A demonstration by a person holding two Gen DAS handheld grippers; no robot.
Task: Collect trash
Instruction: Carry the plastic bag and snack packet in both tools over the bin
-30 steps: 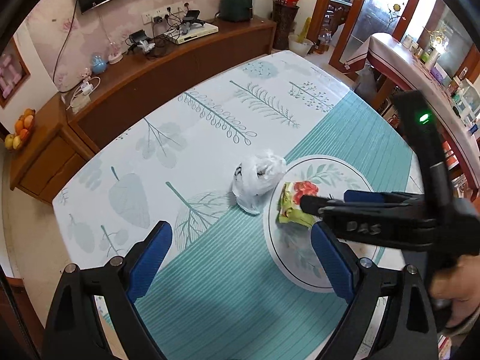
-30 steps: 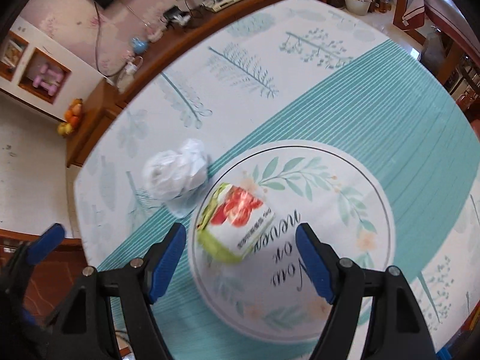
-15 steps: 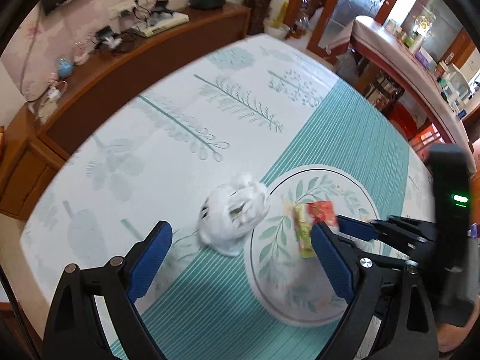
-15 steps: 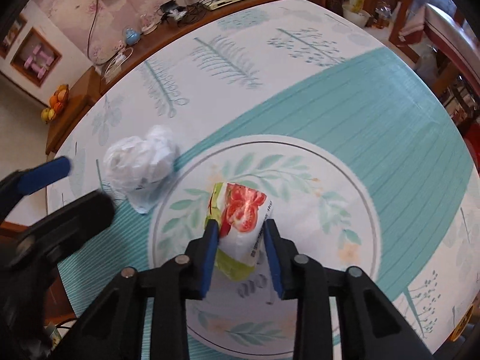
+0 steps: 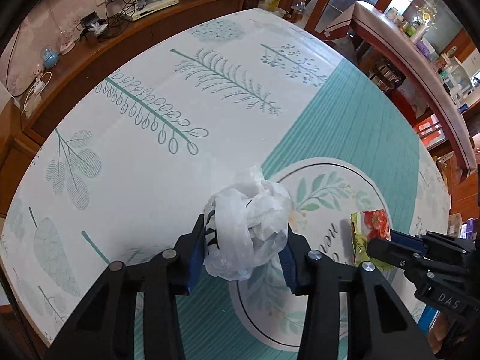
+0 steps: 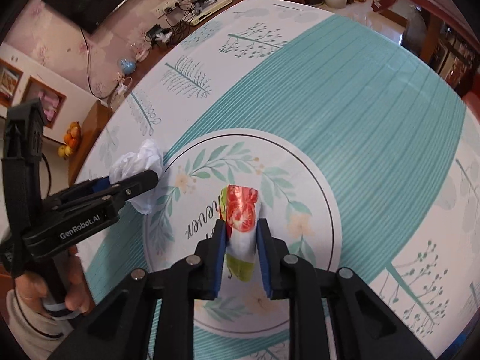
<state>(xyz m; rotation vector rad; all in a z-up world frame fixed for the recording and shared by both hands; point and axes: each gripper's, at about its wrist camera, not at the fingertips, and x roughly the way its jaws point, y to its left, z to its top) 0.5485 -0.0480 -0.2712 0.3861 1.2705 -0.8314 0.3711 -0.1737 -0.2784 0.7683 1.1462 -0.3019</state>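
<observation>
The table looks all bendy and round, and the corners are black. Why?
Left wrist view: the fisheye lens bows the table edge and leaves dark corners; the crumpled plastic bag is sharp. Right wrist view: same curving, black rim, and window light shining on the snack wrapper.

White lettering reading "GenRobot.AI" runs along the black body of the left claw [image 6: 150,177], as we see it from the right wrist camera, just above the hand [image 6: 72,288] that holds it. On the right claw [image 5: 372,246], seen from the left wrist camera, we read the raised letters "DAS" near that frame's lower right edge. Script inside the round leafy medallion [image 6: 300,156] printed on the bench [image 5: 150,150] cloth lies upside down to us and is partly covered: we make out "never" beside the snack packet [image 6: 241,210] and only "…von" from the other side. The packet's own small print is too fine for us to read.
</observation>
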